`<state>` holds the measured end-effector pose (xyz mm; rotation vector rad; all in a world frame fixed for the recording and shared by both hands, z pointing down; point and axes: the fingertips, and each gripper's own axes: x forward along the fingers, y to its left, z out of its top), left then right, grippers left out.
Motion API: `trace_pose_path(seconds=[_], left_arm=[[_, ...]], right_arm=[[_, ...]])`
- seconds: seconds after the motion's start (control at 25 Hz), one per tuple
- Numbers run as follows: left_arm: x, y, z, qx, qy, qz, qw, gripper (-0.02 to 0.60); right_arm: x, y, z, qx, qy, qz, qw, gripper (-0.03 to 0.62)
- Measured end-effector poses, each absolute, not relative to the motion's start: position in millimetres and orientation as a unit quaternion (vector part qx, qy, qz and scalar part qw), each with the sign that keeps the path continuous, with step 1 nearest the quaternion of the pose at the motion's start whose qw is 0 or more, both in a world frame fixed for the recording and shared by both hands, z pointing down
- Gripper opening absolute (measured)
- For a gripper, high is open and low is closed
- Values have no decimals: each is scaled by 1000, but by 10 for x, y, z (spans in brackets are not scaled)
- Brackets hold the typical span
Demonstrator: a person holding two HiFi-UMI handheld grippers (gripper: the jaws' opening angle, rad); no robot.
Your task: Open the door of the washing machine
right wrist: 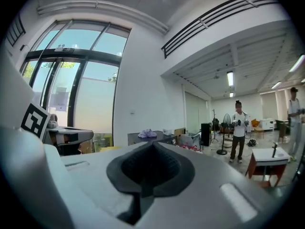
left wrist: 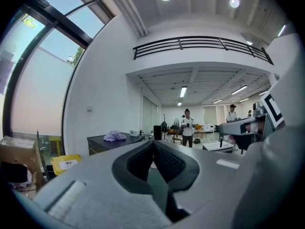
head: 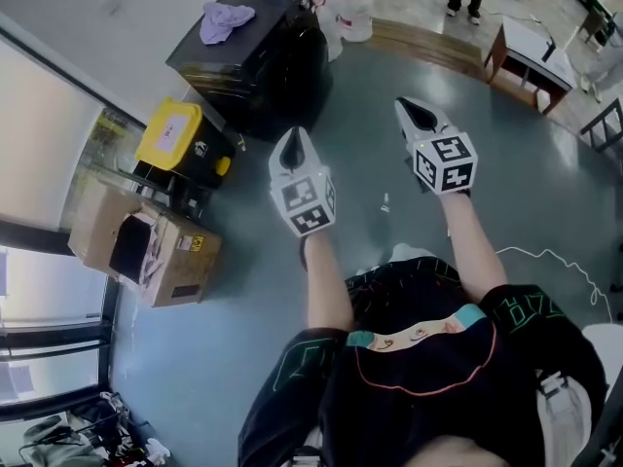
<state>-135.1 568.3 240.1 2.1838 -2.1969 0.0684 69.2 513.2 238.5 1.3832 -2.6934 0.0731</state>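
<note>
A black box-shaped machine [head: 255,58] stands on the grey floor at the upper left of the head view, with a purple cloth [head: 225,18] on its top; its door does not show. In the left gripper view the same machine [left wrist: 112,144] sits ahead to the left, and it appears in the right gripper view [right wrist: 150,140] straight ahead. My left gripper [head: 295,150] is held in the air short of it, shut and empty. My right gripper [head: 418,114] hovers further right, also shut with nothing in it. Each gripper view shows its own gripper, left [left wrist: 153,143] and right [right wrist: 152,144], with jaws pressed together.
A yellow-lidded black crate [head: 173,136] and cardboard boxes [head: 146,246] stand along the window wall at left. White bags [head: 347,14] lie behind the machine. A low table [head: 527,54] is at the upper right, and a person [right wrist: 238,131] stands far back. A white cable [head: 553,259] lies on the floor.
</note>
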Motion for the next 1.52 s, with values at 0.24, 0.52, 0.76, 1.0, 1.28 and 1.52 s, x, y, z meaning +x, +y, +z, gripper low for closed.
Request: trace_pose_path(seconds=[0.24,0.52,0.76,1.0,1.28,1.52], left_arm=[[-1345,5497,2412,711,-702,19,26,11],[-1088,5264,2552,730,-682,25,33,11],[-1035,4866,2651,732,-679,44,35,11],[-1262,4220,2871,718,-691,74,48,11],[-1339,3285,3136,709,-691,117,78,11],[-1479,2394,3280,695,-702,129,87,11]], right_arm=[[759,5025,2391,464,-883,27,55,3],[1068,4887,2548,486,-870,41,66,3],[1097,4526,2693,483,-871,61,62,3],[887,3769,2969,470,-876,92,56,3],[718,2742,3142,459,-879,110,71,3],[699,1748,3171,462,-880,66,82,3]])
